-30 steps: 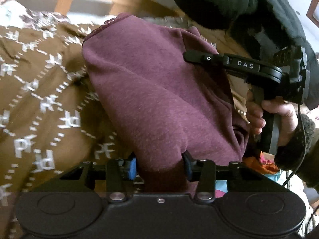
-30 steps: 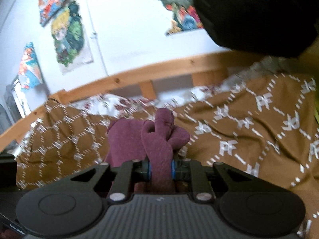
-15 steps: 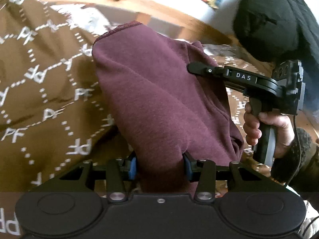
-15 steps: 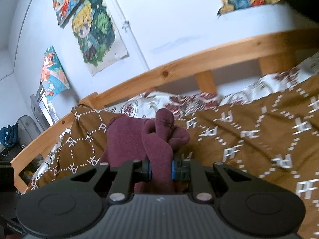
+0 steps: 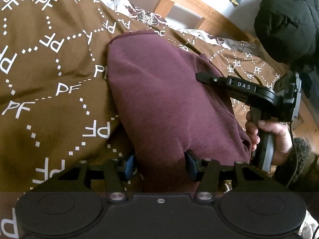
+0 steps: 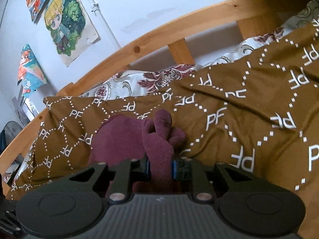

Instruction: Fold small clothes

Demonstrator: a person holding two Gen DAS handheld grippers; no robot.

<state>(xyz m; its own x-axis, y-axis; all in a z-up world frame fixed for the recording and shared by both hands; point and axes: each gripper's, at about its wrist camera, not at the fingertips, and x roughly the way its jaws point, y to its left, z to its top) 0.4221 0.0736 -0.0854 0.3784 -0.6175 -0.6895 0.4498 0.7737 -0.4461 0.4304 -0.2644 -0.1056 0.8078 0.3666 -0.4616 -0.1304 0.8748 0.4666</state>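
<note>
A maroon garment (image 5: 169, 99) lies draped over the brown patterned blanket (image 5: 49, 99). My left gripper (image 5: 160, 165) has the garment's near edge between its pads; the cloth touches both pads and the jaws are opening. The right gripper (image 5: 201, 77) shows side-on at the garment's right edge, held by a hand (image 5: 277, 133). In the right wrist view a bunched fold of the maroon garment (image 6: 159, 149) fills the gap of my right gripper (image 6: 160, 169), whose jaws are opening too. The cloth under both grippers is hidden.
The brown blanket (image 6: 259, 119) covers a bed with a wooden rail (image 6: 159, 35) along the wall. A floral sheet (image 6: 159, 79) shows at the far edge. A black garment (image 5: 289, 23) hangs at the upper right. Posters (image 6: 67, 23) hang on the wall.
Both grippers have carried the garment across and down toward the blanket. The left jaws stand slightly wider than before. The black garment has left the right wrist view.
</note>
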